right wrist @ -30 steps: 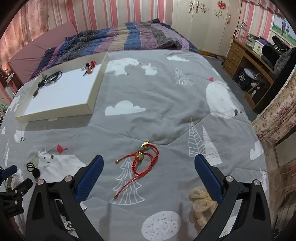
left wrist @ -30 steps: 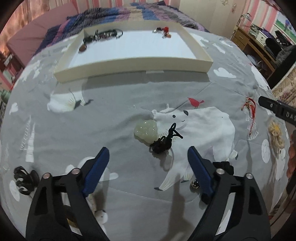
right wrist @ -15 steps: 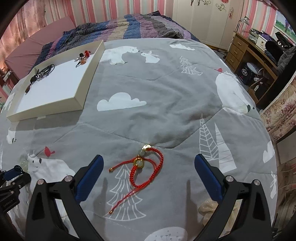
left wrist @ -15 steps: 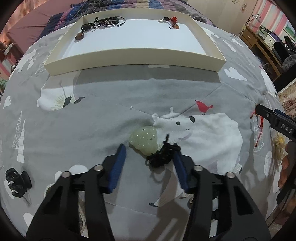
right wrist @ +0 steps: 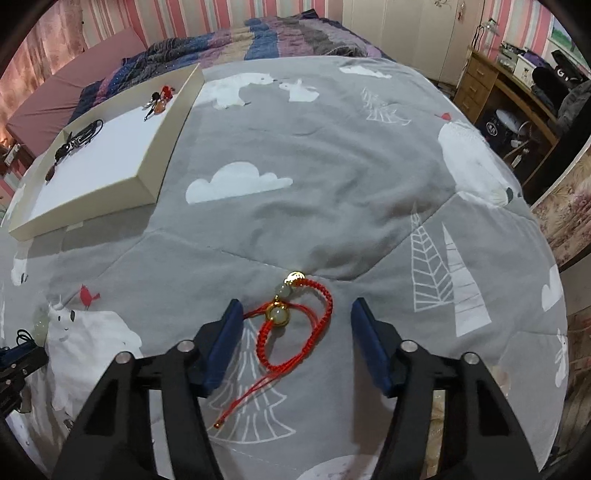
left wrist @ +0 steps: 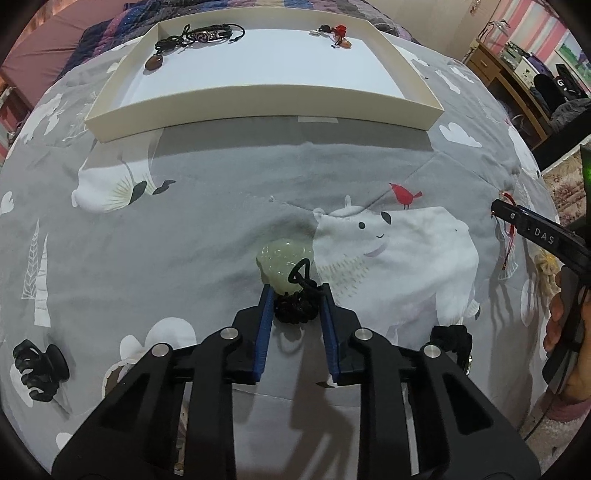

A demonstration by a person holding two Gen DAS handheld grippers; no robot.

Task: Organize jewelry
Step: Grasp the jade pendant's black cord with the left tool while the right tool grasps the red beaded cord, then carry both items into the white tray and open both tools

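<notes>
A pale green jade pendant (left wrist: 279, 258) with a bunched black cord (left wrist: 295, 310) lies on the grey bedspread. My left gripper (left wrist: 296, 293) points down at it. Its jaws are closing, and the blue pads touch the cord bundle on both sides. A red braided bracelet (right wrist: 264, 343) with gold and green beads lies between the fingers of my right gripper (right wrist: 296, 306). Those jaws are closing too, but the pads stand apart from the bracelet. A shallow white tray (left wrist: 258, 99) sits farther back, holding a black cord bracelet (left wrist: 199, 37) and a red charm (left wrist: 338, 33).
A black claw clip (left wrist: 38, 363) lies at the lower left, and a black item (left wrist: 456, 339) just right of my left gripper. A cream fabric flower (left wrist: 546, 262) lies by the person's hand (left wrist: 569, 332). A striped blanket (right wrist: 288, 37) covers the far end and a wooden desk (right wrist: 498, 92) stands to the right.
Both grippers have come down onto their pieces. The left jaws narrowed from wide open to touching the black cord. The right jaws narrowed around the red bracelet in the last half second.
</notes>
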